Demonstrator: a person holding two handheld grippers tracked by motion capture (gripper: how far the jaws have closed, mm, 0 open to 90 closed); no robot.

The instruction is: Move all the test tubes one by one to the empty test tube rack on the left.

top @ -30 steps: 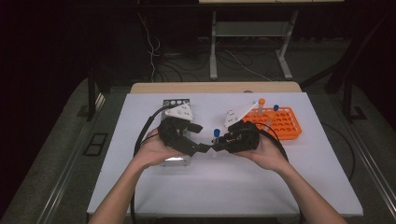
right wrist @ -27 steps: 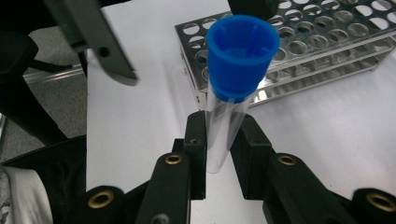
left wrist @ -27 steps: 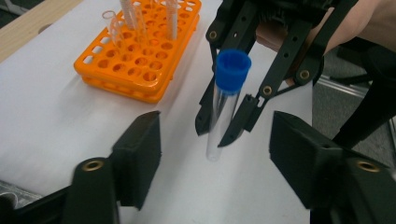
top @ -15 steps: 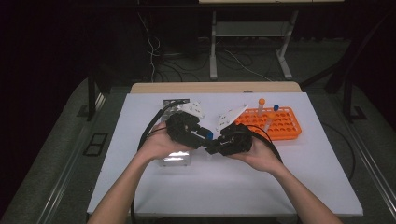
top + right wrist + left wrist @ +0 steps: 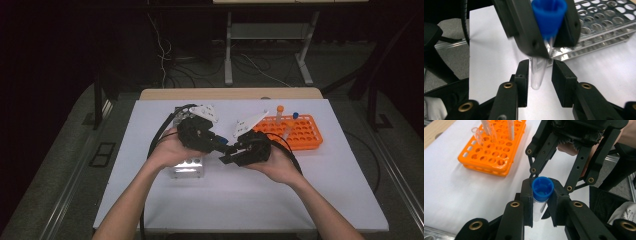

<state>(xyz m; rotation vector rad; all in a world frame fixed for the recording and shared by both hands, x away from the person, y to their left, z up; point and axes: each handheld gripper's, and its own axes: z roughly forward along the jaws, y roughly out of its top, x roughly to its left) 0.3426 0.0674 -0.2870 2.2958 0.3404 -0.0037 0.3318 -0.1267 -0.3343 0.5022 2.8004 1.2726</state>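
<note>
A clear tube with a blue cap (image 5: 542, 188) hangs between both grippers over the white table. In the left gripper view, my left gripper (image 5: 542, 195) is shut on it just under the cap; its jaws have just been closing. In the right gripper view, the tube's lower end (image 5: 538, 72) stands between the jaws of my right gripper (image 5: 540, 72), with a gap on each side; these jaws have just been opening. In the high view, the left gripper (image 5: 220, 142) and right gripper (image 5: 227, 156) meet tip to tip at the table's middle.
An orange rack (image 5: 295, 132) with a few tubes stands at the right rear, also in the left gripper view (image 5: 491, 152). A metal rack (image 5: 187, 167) lies under my left hand, also in the right gripper view (image 5: 604, 32). Cables trail from both grippers.
The two grippers have come together at the middle. The left jaws have shut on the capped tube, and the right jaws have loosened from it.
</note>
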